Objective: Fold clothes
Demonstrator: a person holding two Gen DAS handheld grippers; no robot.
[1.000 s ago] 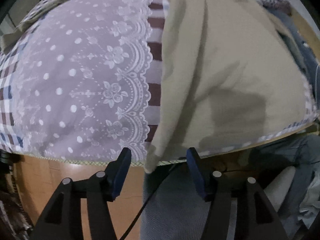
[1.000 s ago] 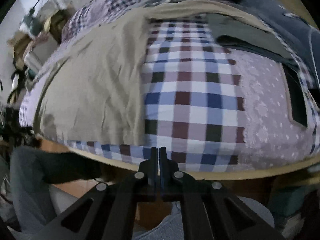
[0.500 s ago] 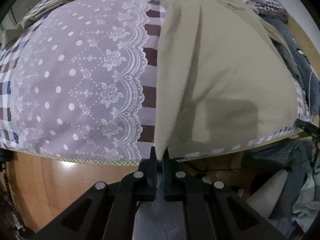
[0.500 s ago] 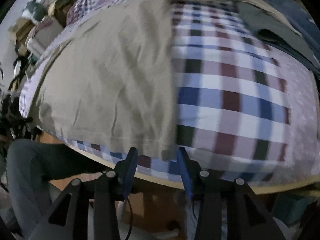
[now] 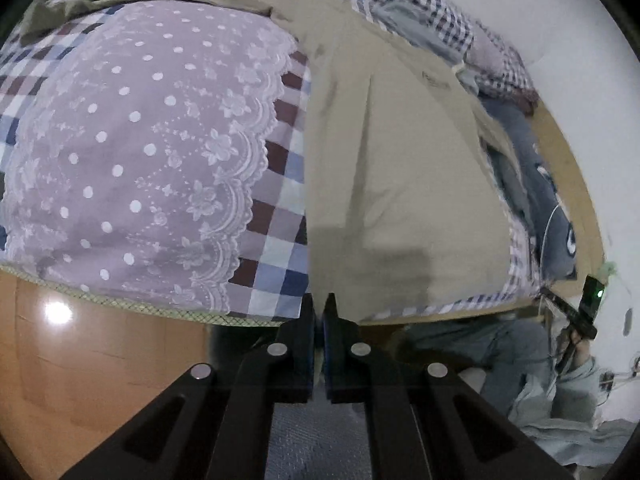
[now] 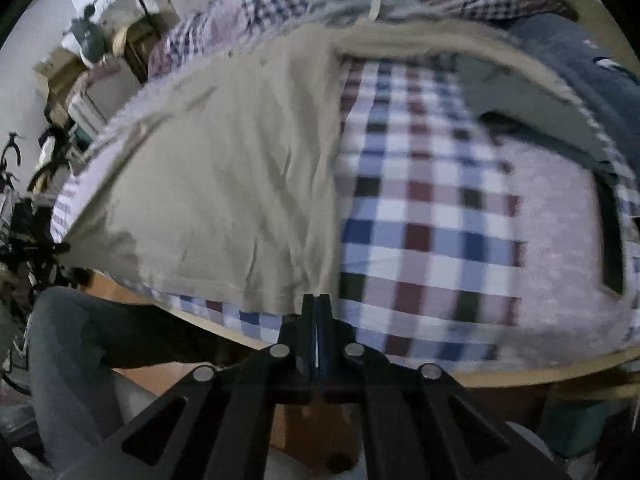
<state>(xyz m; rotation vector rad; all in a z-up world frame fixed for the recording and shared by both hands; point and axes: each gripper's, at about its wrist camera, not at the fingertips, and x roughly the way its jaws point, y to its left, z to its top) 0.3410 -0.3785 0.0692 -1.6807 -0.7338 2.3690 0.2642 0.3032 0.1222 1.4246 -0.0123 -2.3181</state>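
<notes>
As both near hem corners of the beige shirt [image 5: 400,184] are now pinched, left tool [image 5: 319,308] & right tool [image 6: 316,306] just snapped shut, fold can be started.

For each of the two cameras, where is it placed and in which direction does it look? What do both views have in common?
Left wrist view: sits on the left tongs, looks downward along them at the beige cloth garment and the lilac lace-trimmed cover; a grey-trousered leg shows below.
Right wrist view: sits on the right tongs, looks downward at the same garment's other near corner and the checked bedsheet; a leg shows at left.
Shared: garment, sheet, both tongs shut on its near hem.
</notes>
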